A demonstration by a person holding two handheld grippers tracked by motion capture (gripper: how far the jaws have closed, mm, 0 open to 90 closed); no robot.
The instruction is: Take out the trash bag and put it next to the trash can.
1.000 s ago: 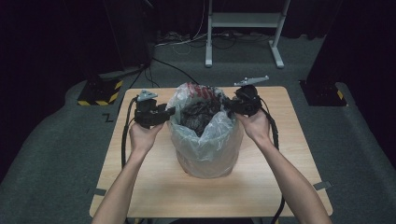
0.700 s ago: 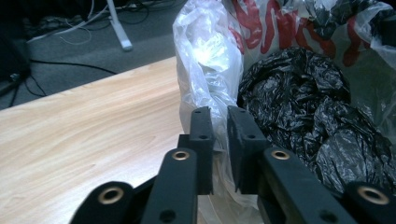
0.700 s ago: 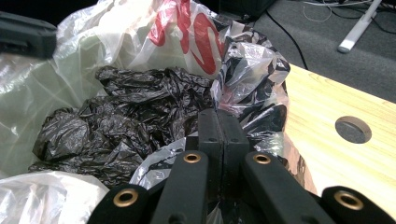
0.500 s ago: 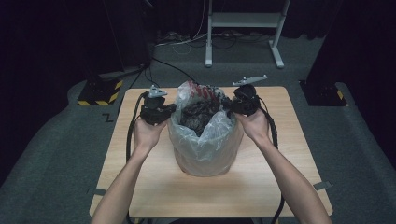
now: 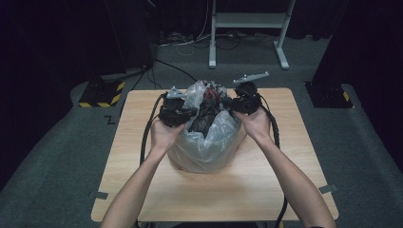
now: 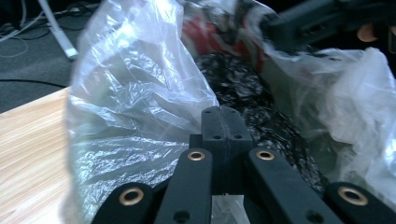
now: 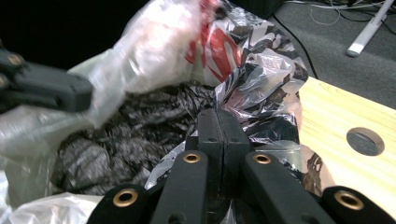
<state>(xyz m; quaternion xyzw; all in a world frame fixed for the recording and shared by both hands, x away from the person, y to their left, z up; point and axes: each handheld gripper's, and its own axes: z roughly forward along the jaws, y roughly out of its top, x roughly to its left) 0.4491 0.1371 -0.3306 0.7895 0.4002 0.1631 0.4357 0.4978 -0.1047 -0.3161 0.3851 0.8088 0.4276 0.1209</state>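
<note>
The left hand-held gripper (image 5: 189,113) had just been closing and pinched the left rim of the clear crinkled plastic bag (image 5: 204,142); the right hand-held gripper (image 5: 234,103) gripped the right rim. The bag sat mid-surface (image 5: 294,156), stuffed with dark crumpled wrappers (image 5: 205,111) (some red). Both edges gathered; next, probably drawing them together to tie.

Bag (image 5: 204,142) base: hidden behind its own crumpled clear film.
Bag contents (image 5: 205,111): dark crinkled mass, red-and-white wrapper at 12 o'clock, too tangled to identify.
Film pinched by left tongs (image 6: 226,126): barely visible, cut off by lower edge.
Right tongs (image 7: 222,128) grip: film between pads, extent hidden.
Counter (image 5: 142,156) near edge: partly cut off at 6 o'clock.
</note>
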